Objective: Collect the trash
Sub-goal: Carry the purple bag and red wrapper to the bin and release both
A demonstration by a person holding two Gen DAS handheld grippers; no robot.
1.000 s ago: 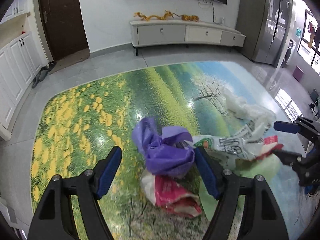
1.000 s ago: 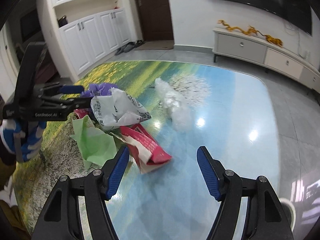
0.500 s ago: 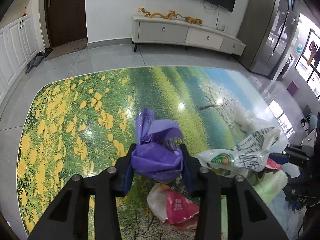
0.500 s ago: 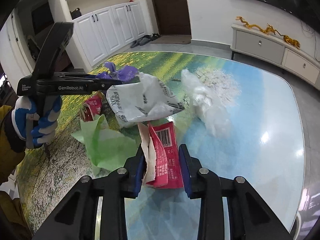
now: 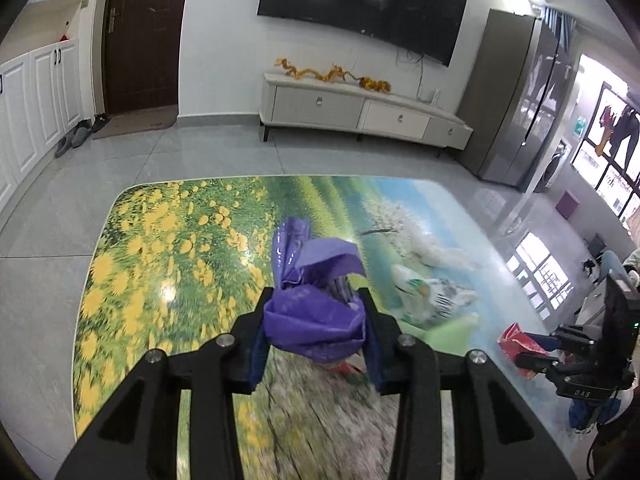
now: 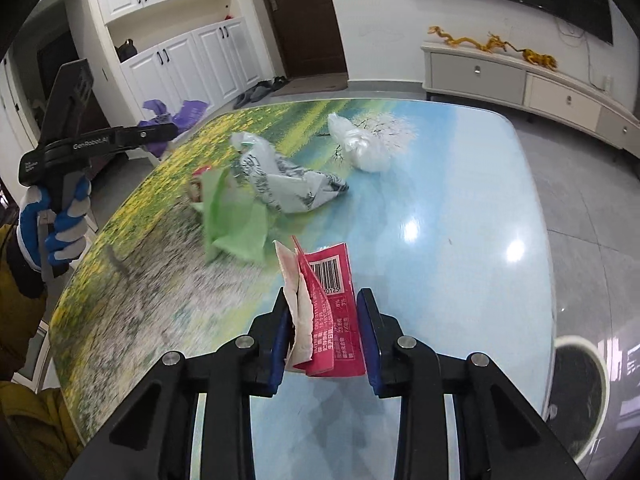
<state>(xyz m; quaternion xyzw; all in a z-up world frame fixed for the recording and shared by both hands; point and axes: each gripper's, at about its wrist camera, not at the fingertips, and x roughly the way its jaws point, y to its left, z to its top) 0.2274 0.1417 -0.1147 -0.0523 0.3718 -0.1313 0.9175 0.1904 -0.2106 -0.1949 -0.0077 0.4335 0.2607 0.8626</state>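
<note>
Both grippers just closed and lifted: left gripper [image 5: 316, 322] clamps the purple bag [image 5: 316, 312], right gripper [image 6: 322, 328] clamps the red wrapper [image 6: 330, 312], both clear of the tabletop [image 6: 460, 216]; three pieces left mid-table.

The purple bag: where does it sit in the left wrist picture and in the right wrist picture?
Left wrist view: the purple bag is at lower centre, clamped in the left gripper.
Right wrist view: the bag shows at upper left, at the tip of that same gripper, beyond the table's left edge.
Shared landmark: the white printed bag lying on the table.
</note>
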